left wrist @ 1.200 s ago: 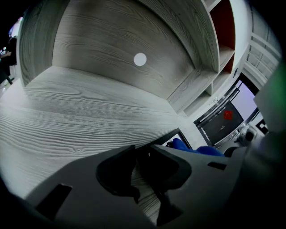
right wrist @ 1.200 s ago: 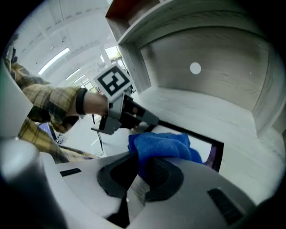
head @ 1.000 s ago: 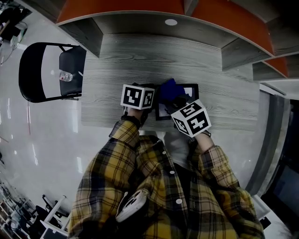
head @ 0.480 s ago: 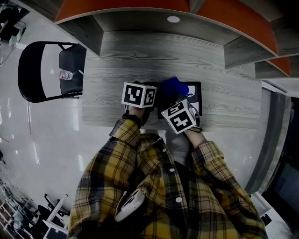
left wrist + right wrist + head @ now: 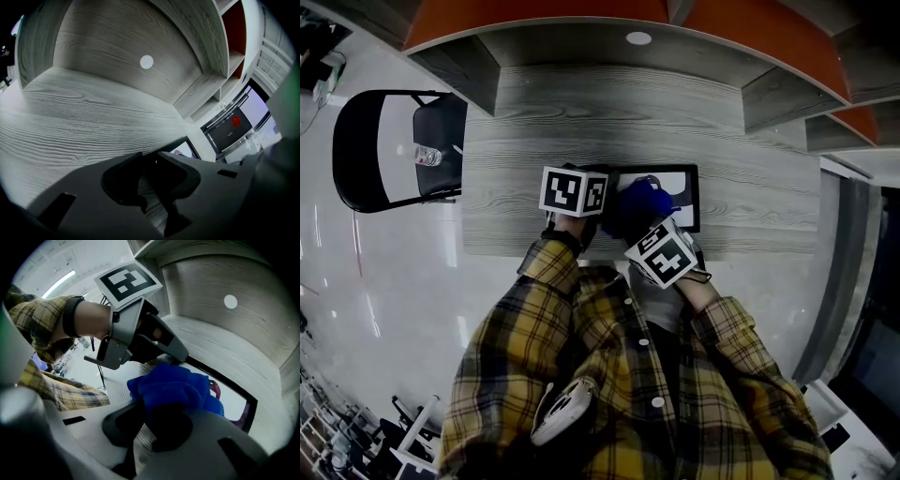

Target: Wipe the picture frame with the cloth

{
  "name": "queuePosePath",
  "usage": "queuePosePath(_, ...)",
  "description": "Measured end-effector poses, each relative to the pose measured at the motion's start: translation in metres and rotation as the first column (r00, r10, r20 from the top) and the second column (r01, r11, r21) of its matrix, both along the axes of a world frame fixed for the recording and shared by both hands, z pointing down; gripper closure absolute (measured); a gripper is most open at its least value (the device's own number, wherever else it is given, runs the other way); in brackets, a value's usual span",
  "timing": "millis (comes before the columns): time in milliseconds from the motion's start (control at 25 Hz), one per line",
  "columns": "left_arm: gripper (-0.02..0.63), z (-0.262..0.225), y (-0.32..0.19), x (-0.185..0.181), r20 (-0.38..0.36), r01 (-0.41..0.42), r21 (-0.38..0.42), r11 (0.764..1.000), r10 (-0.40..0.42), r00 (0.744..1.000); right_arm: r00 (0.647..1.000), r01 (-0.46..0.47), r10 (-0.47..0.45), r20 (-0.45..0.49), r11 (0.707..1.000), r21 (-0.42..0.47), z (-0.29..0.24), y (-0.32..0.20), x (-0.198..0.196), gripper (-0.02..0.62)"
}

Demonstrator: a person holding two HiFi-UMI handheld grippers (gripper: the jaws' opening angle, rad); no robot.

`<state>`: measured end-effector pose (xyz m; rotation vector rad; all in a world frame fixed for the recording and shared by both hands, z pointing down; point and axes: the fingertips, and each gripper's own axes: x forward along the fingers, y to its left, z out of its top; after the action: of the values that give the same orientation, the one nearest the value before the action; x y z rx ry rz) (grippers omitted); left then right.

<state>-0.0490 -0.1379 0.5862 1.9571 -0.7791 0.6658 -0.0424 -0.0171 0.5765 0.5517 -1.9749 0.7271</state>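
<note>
A black picture frame (image 5: 680,192) lies flat on the grey wooden table (image 5: 534,131), near its front edge. My left gripper (image 5: 602,214) is at the frame's left edge; in the left gripper view its jaws (image 5: 156,158) close on the frame's dark rim (image 5: 180,146). My right gripper (image 5: 642,222) is shut on a bunched blue cloth (image 5: 639,202), which rests on the left half of the frame's glass. In the right gripper view the cloth (image 5: 173,385) fills the jaws, with the frame (image 5: 234,390) under it and the left gripper (image 5: 180,357) beyond.
A shelf unit with orange panels (image 5: 544,19) rises behind the table. A black chair (image 5: 384,145) with a small bottle (image 5: 427,155) on its seat stands to the left. The table's front edge runs just below the frame.
My right gripper has drawn the blue cloth from the frame's far left corner toward me across the glass. The left gripper has stayed at the frame's edge.
</note>
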Motion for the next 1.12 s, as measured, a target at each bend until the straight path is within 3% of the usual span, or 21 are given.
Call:
queuePosePath(440, 0.508, -0.002, -0.002, 0.002, 0.001, -0.007, 0.011, 1.0, 0.007, 1.0, 0.998, 0.003, 0.002, 0.062, 0.997, -0.078, -0.009, 0.036, 0.009, 0.554)
queuePosePath(680, 0.503, -0.002, 0.001, 0.001, 0.017, -0.029, 0.028, 0.999, 0.028, 0.999, 0.974, -0.122, 0.121, 0.193, 0.993, -0.009, -0.051, 0.021, 0.018, 0.554)
queuePosePath(880, 0.503, -0.026, -0.004, -0.007, 0.033, -0.047, 0.092, 0.995, 0.044, 0.999, 0.932, -0.243, 0.201, 0.301, 0.964, 0.11, -0.103, -0.002, 0.041, 0.554)
queuePosePath(1000, 0.505, -0.06, -0.003, -0.002, -0.026, -0.054, 0.137, 0.989, 0.059, 0.998, 0.896, -0.32, 0.236, 0.377, 0.93, 0.178, -0.136, -0.016, 0.057, 0.554)
queuePosePath(1120, 0.526, -0.102, 0.009, 0.012, -0.13, -0.056, 0.183, 0.982, 0.08, 0.988, 0.861, -0.375, 0.249, 0.444, 0.899, 0.224, -0.172, -0.023, 0.074, 0.554)
